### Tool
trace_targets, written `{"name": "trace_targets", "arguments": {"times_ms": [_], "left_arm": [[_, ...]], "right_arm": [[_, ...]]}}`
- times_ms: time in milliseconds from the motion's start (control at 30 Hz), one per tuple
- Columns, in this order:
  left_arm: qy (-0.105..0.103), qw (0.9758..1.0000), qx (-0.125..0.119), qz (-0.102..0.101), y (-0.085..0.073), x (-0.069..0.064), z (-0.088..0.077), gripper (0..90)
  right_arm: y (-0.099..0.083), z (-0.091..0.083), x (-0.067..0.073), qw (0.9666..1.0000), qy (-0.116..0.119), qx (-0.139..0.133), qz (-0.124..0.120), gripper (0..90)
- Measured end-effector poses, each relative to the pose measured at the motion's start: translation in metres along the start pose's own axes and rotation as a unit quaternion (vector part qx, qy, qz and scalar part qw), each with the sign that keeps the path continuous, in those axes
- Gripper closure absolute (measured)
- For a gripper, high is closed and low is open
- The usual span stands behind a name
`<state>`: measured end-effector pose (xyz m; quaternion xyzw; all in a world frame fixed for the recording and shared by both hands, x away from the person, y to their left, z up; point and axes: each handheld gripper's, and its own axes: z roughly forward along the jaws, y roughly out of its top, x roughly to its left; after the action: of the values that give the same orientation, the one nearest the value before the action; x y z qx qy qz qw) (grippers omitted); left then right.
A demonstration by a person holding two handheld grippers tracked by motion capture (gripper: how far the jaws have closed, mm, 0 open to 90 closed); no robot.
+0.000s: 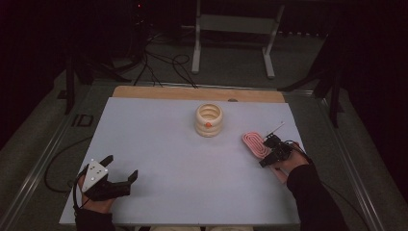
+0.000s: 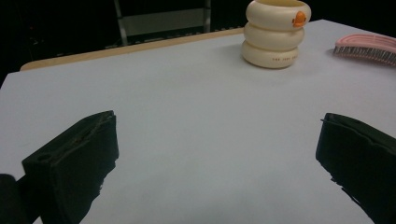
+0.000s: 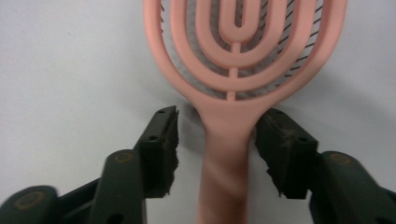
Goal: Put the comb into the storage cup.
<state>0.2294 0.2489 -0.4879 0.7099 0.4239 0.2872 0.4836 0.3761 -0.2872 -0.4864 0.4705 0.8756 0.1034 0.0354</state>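
A pink vented hairbrush (image 1: 255, 143) (image 3: 243, 46) lies flat on the white table mat (image 1: 168, 144) at the right, bristles down. My right gripper (image 1: 265, 151) (image 3: 217, 126) straddles its handle, one jaw on each side. A gap shows between one jaw and the handle, so the pads do not clamp it. My left gripper (image 1: 122, 166) (image 2: 217, 135) rests near the front left of the mat, wide open with nothing between its jaws. In the left gripper view the brush (image 2: 366, 46) lies far off at the upper right.
A cream holder of three stacked rings with a small orange mark (image 1: 209, 120) (image 2: 276, 32) stands at the back middle of the mat. A wooden strip (image 1: 192, 93) edges the mat's far side. Cables and a metal stand (image 1: 235, 33) lie on the floor beyond.
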Motion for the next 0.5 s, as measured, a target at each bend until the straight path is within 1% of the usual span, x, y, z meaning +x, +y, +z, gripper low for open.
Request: {"name": "trace_targets", "arguments": {"times_ms": [33,167,200,400,433,500], "left_arm": [[0.000,1.0000,0.000,0.000,0.0000,0.0000,0.0001,0.4],[0.000,1.0000,0.000,0.000,0.0000,0.0000,0.0001,0.3],[0.000,1.0000,0.001,0.001,-0.0001,-0.0002,0.0004,0.4],[0.001,1.0000,0.004,0.003,0.0000,-0.0009,0.0010,0.4],[0.001,1.0000,0.004,0.004,-0.0001,-0.0013,0.0012,0.4],[0.001,1.0000,0.004,0.004,-0.0001,-0.0013,0.0012,0.4]], "right_arm": [[0.0000,0.0007,-0.0004,1.0000,0.002,0.003,0.004,50.4],[0.0000,0.0019,-0.0012,1.0000,0.003,0.007,0.004,53.4],[0.0003,0.0023,-0.0012,0.9999,0.003,0.009,0.007,55.4],[0.0005,0.0022,-0.0026,0.9999,0.003,0.011,0.011,57.9],[0.0011,0.0020,-0.0030,0.9997,0.008,0.010,0.018,60.3],[0.0012,0.0021,-0.0028,0.9997,0.010,0.010,0.020,60.7]]}}
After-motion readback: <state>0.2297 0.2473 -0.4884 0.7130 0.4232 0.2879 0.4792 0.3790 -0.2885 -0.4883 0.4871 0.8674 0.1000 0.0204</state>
